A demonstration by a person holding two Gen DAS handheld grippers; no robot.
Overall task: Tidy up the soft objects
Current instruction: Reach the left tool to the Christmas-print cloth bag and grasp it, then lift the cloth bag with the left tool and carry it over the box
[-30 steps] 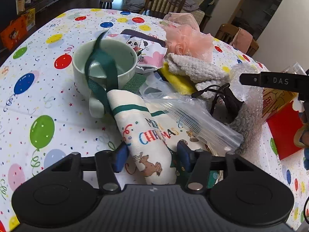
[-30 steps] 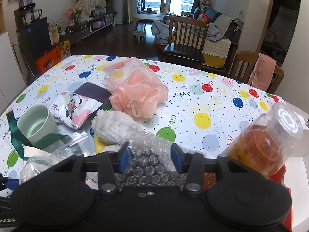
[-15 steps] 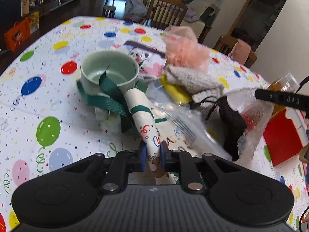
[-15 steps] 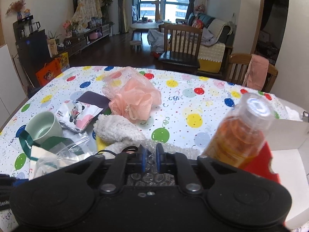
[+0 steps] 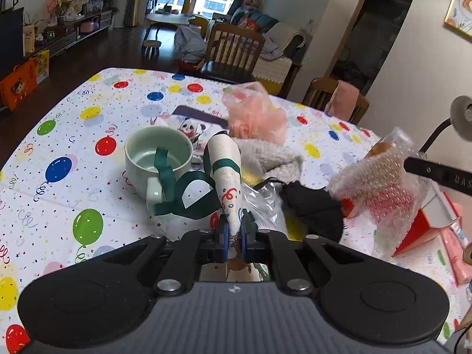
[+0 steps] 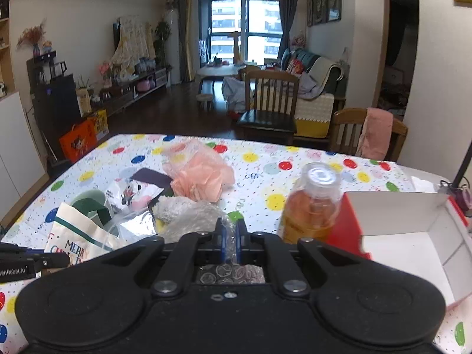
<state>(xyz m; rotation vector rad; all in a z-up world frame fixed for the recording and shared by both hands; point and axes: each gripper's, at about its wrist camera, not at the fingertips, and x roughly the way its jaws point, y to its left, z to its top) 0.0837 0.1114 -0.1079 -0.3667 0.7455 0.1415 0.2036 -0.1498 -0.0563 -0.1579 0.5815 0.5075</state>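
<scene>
My left gripper (image 5: 233, 237) is shut on a white Christmas cloth bag (image 5: 225, 171) with a green strap (image 5: 188, 194), lifted off the table; the bag also shows in the right wrist view (image 6: 79, 236). My right gripper (image 6: 230, 243) is shut on a sheet of bubble wrap (image 6: 191, 221), which hangs in the air in the left wrist view (image 5: 380, 188). A pink mesh pouf (image 5: 256, 115), a grey fluffy cloth (image 5: 271, 156) and a black cloth (image 5: 312, 206) lie on the balloon-print table (image 5: 73, 147).
A pale green mug (image 5: 157, 156) stands left of the bag, the strap dipping into it. A panda packet (image 5: 188, 126) and a clear zip bag (image 5: 262, 203) lie nearby. A bottle of orange liquid (image 6: 312, 206) stands by an open red-and-white box (image 6: 407, 236).
Both grippers closed from open, the left on the Christmas bag and the right on the bubble wrap. Both then rose, lifting the bag and the wrap off the pile.
</scene>
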